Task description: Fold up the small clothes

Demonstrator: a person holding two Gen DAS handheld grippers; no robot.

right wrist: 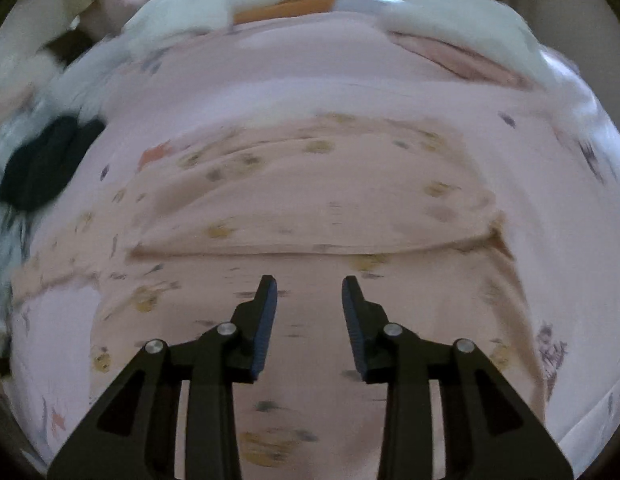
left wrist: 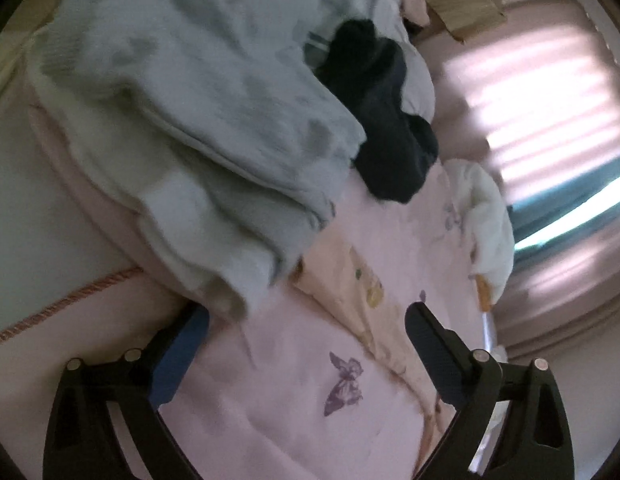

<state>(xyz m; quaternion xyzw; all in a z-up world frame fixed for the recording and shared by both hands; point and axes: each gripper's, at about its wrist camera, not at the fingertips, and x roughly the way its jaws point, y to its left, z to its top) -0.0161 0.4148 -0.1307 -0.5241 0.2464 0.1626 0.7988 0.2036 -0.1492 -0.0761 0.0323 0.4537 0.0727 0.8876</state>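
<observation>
Fingers of the right gripper [right wrist: 309, 282] stand parted, grasping nothing, poised over a peach garment [right wrist: 310, 200] with small yellow prints, spread on the bed [right wrist: 270, 64] and folded across its middle. Fingers of the left gripper [left wrist: 306, 316] are spread wide and empty above the pink butterfly-print bedsheet [left wrist: 294, 400], the same peach garment [left wrist: 350, 280] just beyond them. Farther off lie a grey-and-white blanket [left wrist: 198, 112], a dark garment [left wrist: 386, 120] resting against it, and a white cloth [left wrist: 490, 220] near the bed's edge.
</observation>
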